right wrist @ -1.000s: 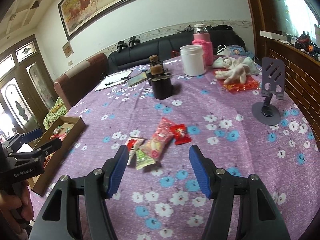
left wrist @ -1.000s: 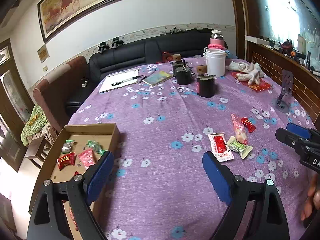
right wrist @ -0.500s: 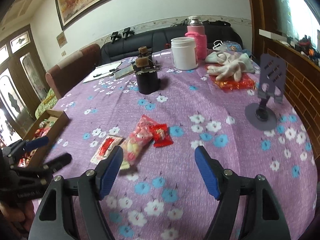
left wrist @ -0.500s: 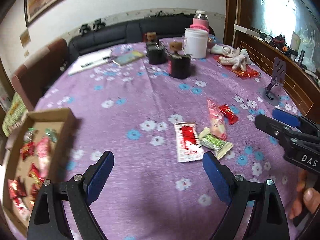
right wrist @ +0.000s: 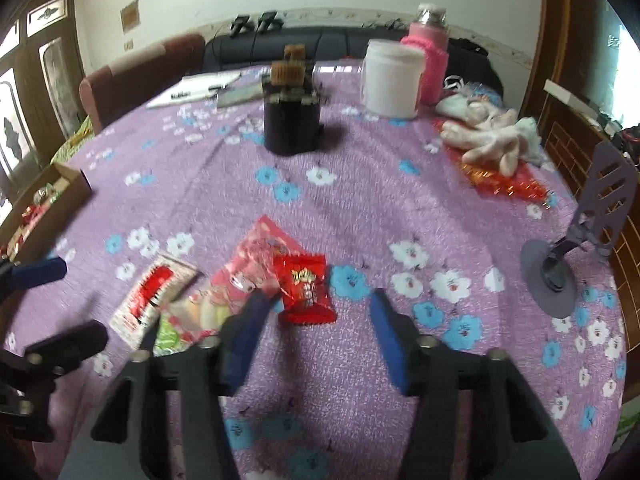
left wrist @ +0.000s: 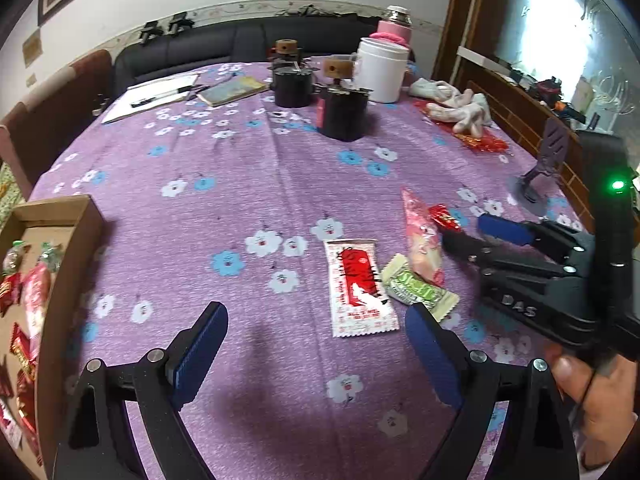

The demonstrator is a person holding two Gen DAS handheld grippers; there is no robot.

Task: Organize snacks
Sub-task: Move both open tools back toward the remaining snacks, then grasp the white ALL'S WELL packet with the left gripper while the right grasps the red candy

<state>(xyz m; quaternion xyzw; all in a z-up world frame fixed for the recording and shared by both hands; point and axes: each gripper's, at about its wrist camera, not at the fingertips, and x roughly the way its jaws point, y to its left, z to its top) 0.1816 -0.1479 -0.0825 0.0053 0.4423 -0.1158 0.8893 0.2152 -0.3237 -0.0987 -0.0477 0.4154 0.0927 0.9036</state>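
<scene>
Several snacks lie together on the purple flowered cloth: a white-and-red sachet [left wrist: 358, 286], a green candy [left wrist: 416, 290], a pink bag [right wrist: 248, 264] and a small red packet [right wrist: 306, 288]. My right gripper [right wrist: 316, 304] hangs low over the red packet. Its jaws are closing with the packet between them, near the left finger and apart from the right pad. My left gripper [left wrist: 316, 320] is wide open just short of the sachet, with nothing between its fingers. A cardboard box [left wrist: 60, 216] holding several wrapped snacks sits at the table's left edge.
Two black canisters [left wrist: 344, 116], a white jar [left wrist: 382, 76] and a pink flask [right wrist: 428, 60] stand at the back. White gloves [right wrist: 492, 136] lie on a red wrapper at the right, near a grey phone stand [right wrist: 560, 272]. A notepad [left wrist: 152, 96] lies far left.
Both grippers have come down and forward onto the snack cluster. The right jaws widened, then narrowed around the red packet. The box has slid to the left edge of the left wrist view.
</scene>
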